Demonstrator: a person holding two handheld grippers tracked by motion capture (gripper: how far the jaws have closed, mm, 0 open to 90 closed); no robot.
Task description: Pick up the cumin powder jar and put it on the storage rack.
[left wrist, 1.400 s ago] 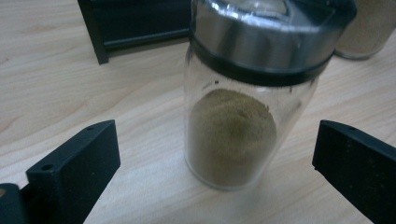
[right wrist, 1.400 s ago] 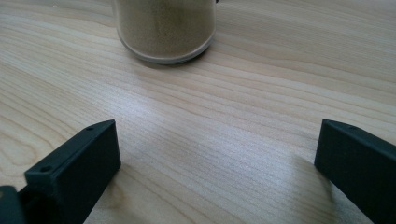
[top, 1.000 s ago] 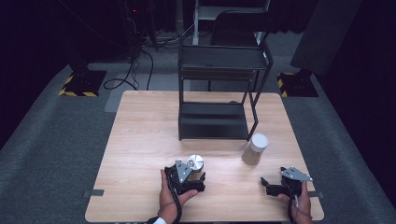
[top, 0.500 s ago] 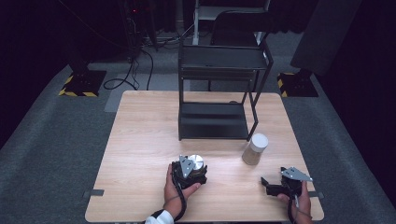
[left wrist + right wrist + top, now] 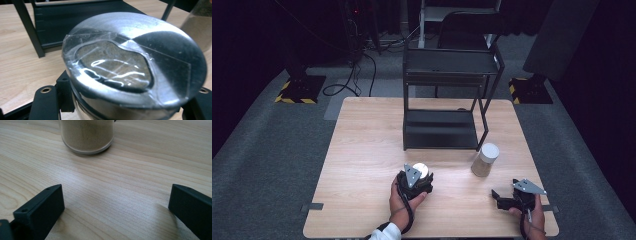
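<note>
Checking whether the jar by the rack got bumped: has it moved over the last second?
No. The jar stands in the same spot off the rack's front right leg, apart from the right gripper.

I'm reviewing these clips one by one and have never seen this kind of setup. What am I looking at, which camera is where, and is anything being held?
No robot here: a person holds a hand-operated two-jaw claw in each hand. The high view looks down on a wooden table from above the person's side. The other two pictures come from small cameras riding on each claw, looking along its black jaws.

On the table stand a black two-level metal rack and two jars of sandy powder. The left claw has just been closing and now grips one jar with a silvery, taped lid by its sides; the left gripper view shows that lid from close up. The right claw rests near the table's front edge, jaws wide apart and holding nothing, pointing at the second jar, which stands free beside the rack.
</note>
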